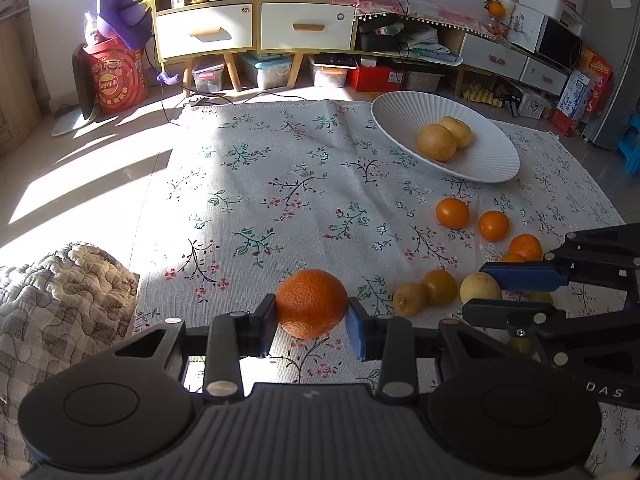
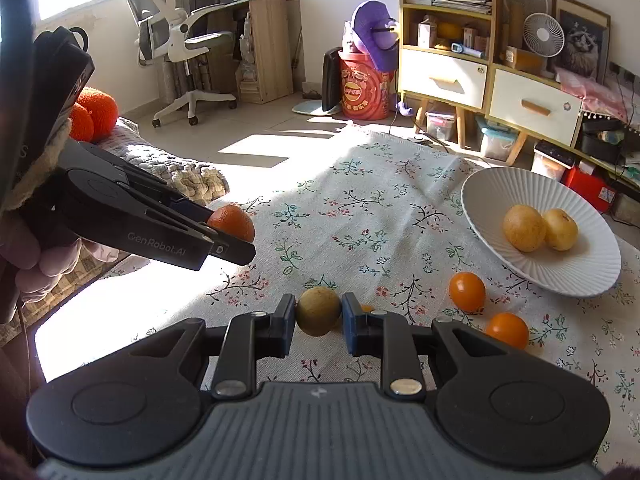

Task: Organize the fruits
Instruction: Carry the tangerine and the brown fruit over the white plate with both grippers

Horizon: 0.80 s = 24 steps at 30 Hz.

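Left wrist view, from left to right: a quilted blanket (image 1: 60,292) bunches at the lower left edge, beside the floral cloth (image 1: 280,184) that covers the floor. At lower centre the left claw (image 1: 311,322) pinches a large orange (image 1: 312,303) between its two pads, the fruit raised a little above the cloth. Right of it lie a brown pear (image 1: 409,299), touching a small yellow-orange fruit (image 1: 440,287), and then a pale pear (image 1: 480,288). Further up the frame two small oranges (image 1: 452,213) sit near each other, with a mandarin (image 1: 525,247) lower right of them. In the upper right a white ribbed dish (image 1: 472,160) holds two pears (image 1: 437,142) that touch one another. The right claw (image 1: 516,288) enters from the right edge, its blue pad against the pale pear.

Right wrist view, from left to right: a gloved hand (image 2: 28,256) at the left edge holds the left claw (image 2: 236,236) with the large orange (image 2: 232,222) at its tip. At lower centre the right claw (image 2: 319,316) is pressed onto a greenish-brown pear (image 2: 319,311), one pad on each side. To the right, two small oranges (image 2: 467,291) lie on the cloth (image 2: 360,216), just below the dish (image 2: 568,276) and its two pears (image 2: 524,227).
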Tool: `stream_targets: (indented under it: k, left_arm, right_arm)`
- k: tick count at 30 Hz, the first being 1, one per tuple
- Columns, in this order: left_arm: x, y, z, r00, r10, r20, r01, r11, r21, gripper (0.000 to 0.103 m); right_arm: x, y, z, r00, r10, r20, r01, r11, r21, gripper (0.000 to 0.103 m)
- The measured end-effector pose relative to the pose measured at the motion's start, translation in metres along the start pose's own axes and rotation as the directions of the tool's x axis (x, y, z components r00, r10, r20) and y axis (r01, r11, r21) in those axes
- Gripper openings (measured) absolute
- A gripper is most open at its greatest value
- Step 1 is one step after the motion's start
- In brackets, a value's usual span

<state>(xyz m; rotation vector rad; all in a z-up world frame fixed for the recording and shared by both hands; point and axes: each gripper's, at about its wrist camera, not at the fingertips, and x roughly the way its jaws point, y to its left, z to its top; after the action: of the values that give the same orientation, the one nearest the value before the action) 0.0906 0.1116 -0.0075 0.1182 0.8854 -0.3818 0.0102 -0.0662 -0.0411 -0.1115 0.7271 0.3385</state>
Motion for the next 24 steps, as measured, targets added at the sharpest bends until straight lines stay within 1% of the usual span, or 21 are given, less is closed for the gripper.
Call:
stream_targets:
  k: [5,10,14,18,24]
  left_arm:
    - [0.003,-0.014,0.013,1.000,-0.019,0.011,0.019,1.000,0.003,0.025]
    - [0.007,-0.026,0.030,0.998,-0.045,0.036,0.046,0.999,-0.020,0.025]
    - [0.009,-0.040,0.041,0.997,-0.062,0.052,0.062,0.998,-0.003,0.025]
    - [0.017,-0.053,0.049,0.996,-0.074,0.054,0.073,0.997,0.017,0.025]
    - [0.029,-0.068,0.062,0.994,-0.089,0.063,0.088,0.996,0.028,0.025]
  right_arm:
    - [-0.001,-0.014,0.006,0.999,-0.037,0.004,0.036,0.999,0.016,0.022]
    - [-0.003,-0.031,0.012,0.997,-0.071,0.008,0.071,0.997,0.029,0.022]
    - [-0.004,-0.047,0.014,0.994,-0.107,0.017,0.105,0.991,0.080,0.022]
    - [-0.008,-0.065,0.015,0.989,-0.143,0.024,0.139,0.983,0.118,0.022]
    - [-0.011,-0.092,0.020,0.979,-0.204,0.032,0.195,0.965,0.178,0.022]
